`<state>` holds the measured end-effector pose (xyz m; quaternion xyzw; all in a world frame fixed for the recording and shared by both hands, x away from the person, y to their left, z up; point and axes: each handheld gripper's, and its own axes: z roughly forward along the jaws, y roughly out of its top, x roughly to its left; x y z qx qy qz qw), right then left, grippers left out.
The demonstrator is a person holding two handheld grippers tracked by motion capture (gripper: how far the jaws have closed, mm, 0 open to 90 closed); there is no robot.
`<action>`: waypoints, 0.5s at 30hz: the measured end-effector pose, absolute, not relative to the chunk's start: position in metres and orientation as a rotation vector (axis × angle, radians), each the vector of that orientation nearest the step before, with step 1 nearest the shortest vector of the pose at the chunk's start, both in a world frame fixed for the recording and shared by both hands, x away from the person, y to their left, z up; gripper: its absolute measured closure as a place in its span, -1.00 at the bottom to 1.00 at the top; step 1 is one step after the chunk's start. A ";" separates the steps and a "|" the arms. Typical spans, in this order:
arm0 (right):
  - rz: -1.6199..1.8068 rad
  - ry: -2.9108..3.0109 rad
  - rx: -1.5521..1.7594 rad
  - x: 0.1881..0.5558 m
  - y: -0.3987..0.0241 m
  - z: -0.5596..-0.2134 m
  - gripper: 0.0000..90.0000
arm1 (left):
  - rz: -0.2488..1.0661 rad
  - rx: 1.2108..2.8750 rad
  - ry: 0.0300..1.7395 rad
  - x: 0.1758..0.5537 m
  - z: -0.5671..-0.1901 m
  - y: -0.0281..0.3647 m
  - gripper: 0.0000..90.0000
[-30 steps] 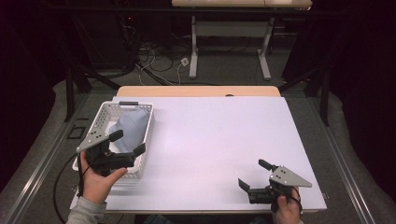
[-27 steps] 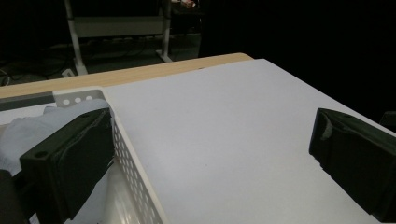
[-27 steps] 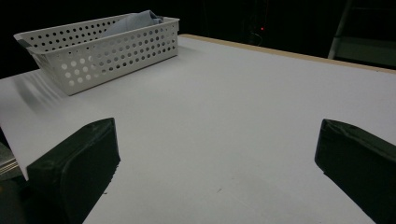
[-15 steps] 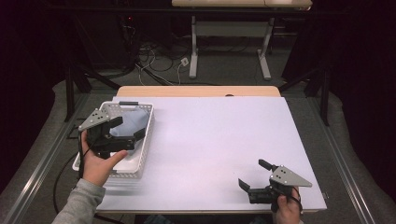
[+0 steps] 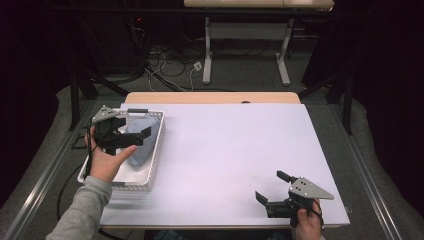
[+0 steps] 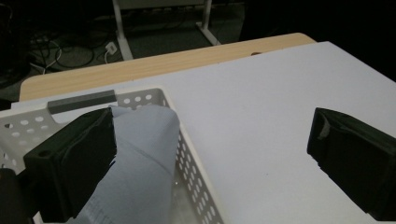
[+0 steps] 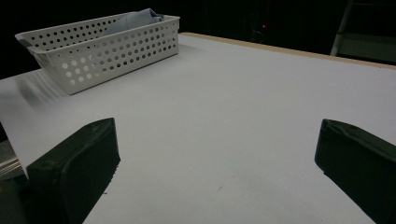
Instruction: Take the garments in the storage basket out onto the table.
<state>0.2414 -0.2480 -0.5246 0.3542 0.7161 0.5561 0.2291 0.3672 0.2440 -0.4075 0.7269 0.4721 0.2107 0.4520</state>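
Now my left gripper (image 5: 131,135) hangs at the left of the frame with jaws spread over the basket (image 5: 150,165), because I want the blue cloth (image 5: 141,145) lying inside. My right gripper (image 5: 274,195), also spread, waits at lower right, holding nothing.

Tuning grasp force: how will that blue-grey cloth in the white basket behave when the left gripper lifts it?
Probably floppy: the cloth lies in soft folds, draped against the basket wall. Likely light, so it should sag and trail from the left gripper. Its ribbed weave suggests decent grip, not slippery, though a fold might snag the perforated rim.
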 end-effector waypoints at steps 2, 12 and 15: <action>1.535 1.964 0.977 0.242 -0.248 -0.525 -1.00 | 0.517 1.812 1.187 0.374 -0.411 0.246 -0.96; 1.537 1.971 0.979 0.242 -0.247 -0.525 -1.00 | 0.466 1.842 1.270 0.399 -0.430 0.248 -0.96; 1.538 1.974 0.979 0.242 -0.247 -0.525 -1.00 | 0.450 1.832 1.287 0.402 -0.432 0.249 -0.96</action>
